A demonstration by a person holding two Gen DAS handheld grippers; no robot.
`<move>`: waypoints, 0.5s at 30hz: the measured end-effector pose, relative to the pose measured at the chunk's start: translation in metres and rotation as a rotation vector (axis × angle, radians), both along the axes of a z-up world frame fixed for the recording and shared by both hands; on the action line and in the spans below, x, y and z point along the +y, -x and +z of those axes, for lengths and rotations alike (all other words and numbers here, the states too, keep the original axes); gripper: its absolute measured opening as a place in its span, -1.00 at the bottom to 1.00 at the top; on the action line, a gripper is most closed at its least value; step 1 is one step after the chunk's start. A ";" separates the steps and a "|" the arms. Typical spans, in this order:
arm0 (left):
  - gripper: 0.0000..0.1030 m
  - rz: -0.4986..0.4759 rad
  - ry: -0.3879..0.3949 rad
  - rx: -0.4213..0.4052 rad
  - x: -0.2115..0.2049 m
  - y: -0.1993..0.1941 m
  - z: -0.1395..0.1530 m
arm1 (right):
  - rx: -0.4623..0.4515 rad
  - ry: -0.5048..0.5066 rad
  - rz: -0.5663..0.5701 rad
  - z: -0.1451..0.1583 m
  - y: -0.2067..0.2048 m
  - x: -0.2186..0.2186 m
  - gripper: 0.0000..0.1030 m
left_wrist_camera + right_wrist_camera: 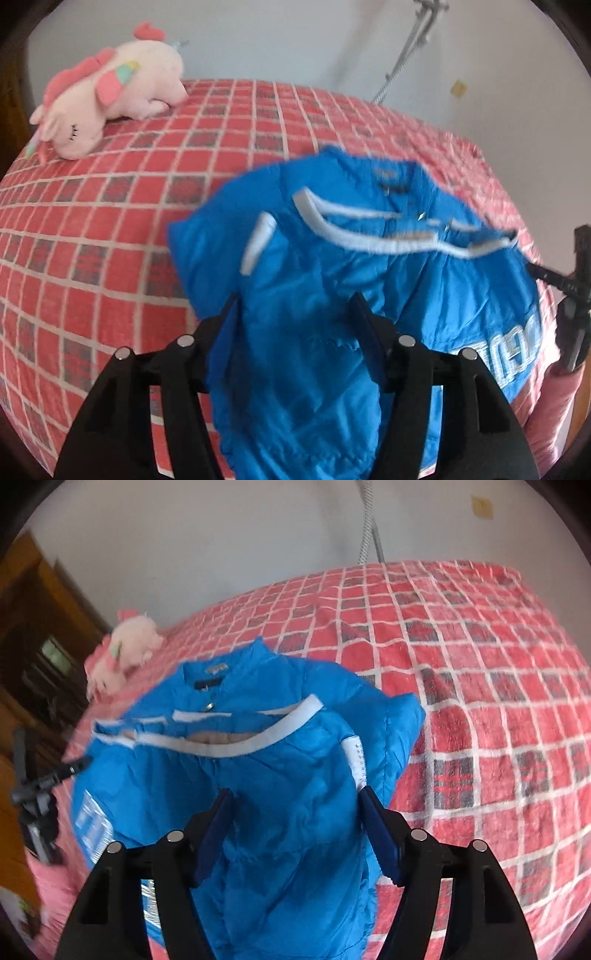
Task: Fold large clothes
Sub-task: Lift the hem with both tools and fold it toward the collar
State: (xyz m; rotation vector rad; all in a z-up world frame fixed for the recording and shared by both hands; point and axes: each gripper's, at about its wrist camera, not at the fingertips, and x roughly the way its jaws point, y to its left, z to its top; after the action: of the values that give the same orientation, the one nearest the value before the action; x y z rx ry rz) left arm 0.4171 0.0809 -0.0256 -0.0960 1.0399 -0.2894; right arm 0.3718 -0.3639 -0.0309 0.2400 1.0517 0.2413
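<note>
Left gripper [295, 306]: nearest the lens in the left wrist view; jaws parted, pads clear of the cloth, blue fabric lying in the gap between them; nothing gripped.
Right gripper [295, 805]: nearest the lens in the right wrist view; jaws parted about as wide, jacket cloth between them, not pinched.
Blue jacket [369, 266]: spread on the bed just beyond both sets of fingers, collar at the far end, white trim curving across the chest.
Left view only: white lettering [513, 350] along the jacket's right edge, readable as letters but too blurred to spell; the other gripper's dark body at the right border, beside the jacket.
Right view only: a metal snap [209, 706] below the collar, a white tab [355, 760] on the near shoulder, a pale printed patch on the jacket's left edge; the other gripper's body at the left border.
Bedspread [92, 221]: red, checked with white lines and grey squares, under everything.
Plush toy [110, 99]: pink, lying at the far side of the bed, well apart from the jacket; large and clear in the left view, small and half hidden behind the collar in the right.
Farthest: white wall; wooden furniture [33, 635] in the right view alone.
</note>
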 end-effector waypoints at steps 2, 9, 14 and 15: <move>-0.10 -0.001 -0.010 -0.005 -0.002 0.000 -0.003 | -0.021 0.041 0.006 0.002 0.003 0.004 -0.19; -0.85 0.029 0.027 -0.144 0.000 0.017 0.028 | -0.129 0.015 -0.026 0.028 0.016 -0.004 -0.82; -0.87 0.080 0.067 -0.277 -0.004 0.013 0.063 | -0.189 -0.005 -0.078 0.055 0.010 -0.009 -0.82; -0.87 0.088 0.060 -0.291 -0.007 0.007 0.066 | -0.181 -0.005 -0.095 0.059 0.000 -0.010 -0.82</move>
State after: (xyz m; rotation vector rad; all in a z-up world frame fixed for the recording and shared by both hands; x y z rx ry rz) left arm 0.4099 0.0740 0.0407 -0.1487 0.7364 -0.2461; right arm 0.3716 -0.3743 0.0279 0.2674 0.8585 0.1766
